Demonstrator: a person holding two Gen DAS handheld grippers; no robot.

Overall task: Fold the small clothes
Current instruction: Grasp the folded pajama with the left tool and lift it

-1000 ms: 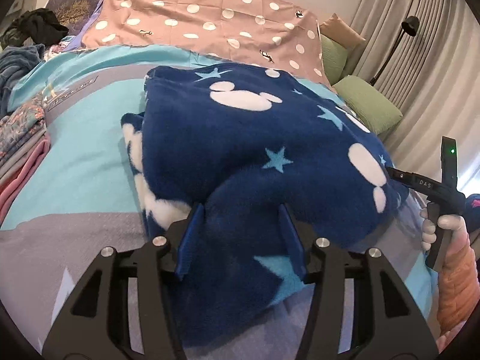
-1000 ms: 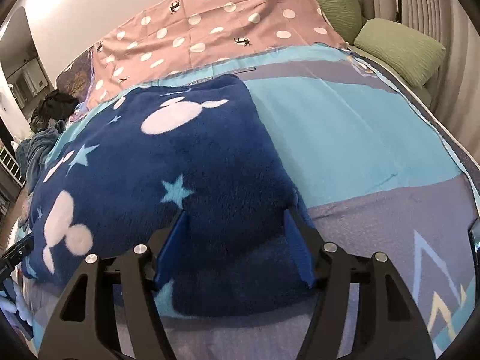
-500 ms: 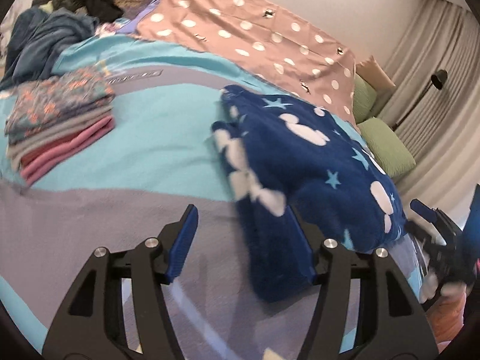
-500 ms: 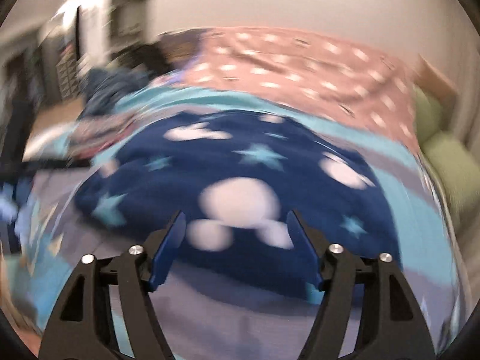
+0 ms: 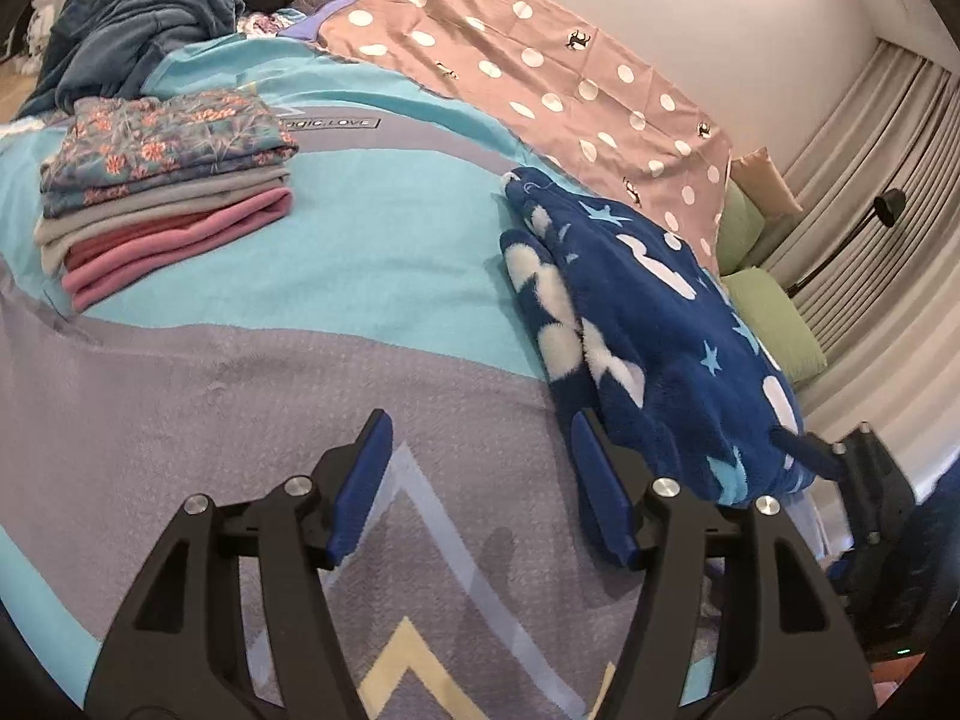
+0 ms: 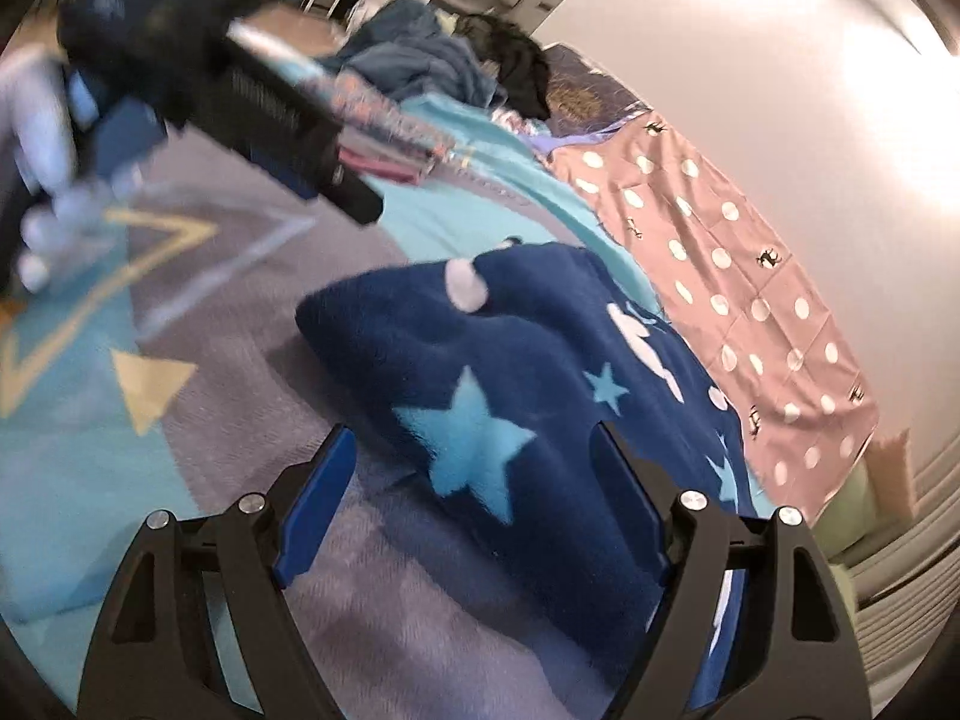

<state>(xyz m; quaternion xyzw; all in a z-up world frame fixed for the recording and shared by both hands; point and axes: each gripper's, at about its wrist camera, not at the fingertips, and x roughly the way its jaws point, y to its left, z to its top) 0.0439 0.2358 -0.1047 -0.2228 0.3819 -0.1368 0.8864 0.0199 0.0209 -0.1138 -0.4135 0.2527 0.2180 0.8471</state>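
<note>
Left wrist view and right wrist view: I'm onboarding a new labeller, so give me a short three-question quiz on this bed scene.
1. True or false: the left gripper is clamped on the navy star fleece.
2. Which garment tops the folded stack? A) pink B) grey C) blue floral
3. Fill in: on the bedspread, the polka-dot cloth lies beyond the fleece, toward the ____.

Key
1. False: its jaws are opening over bare bedspread, the fleece beside them.
2. C
3. wall
</note>
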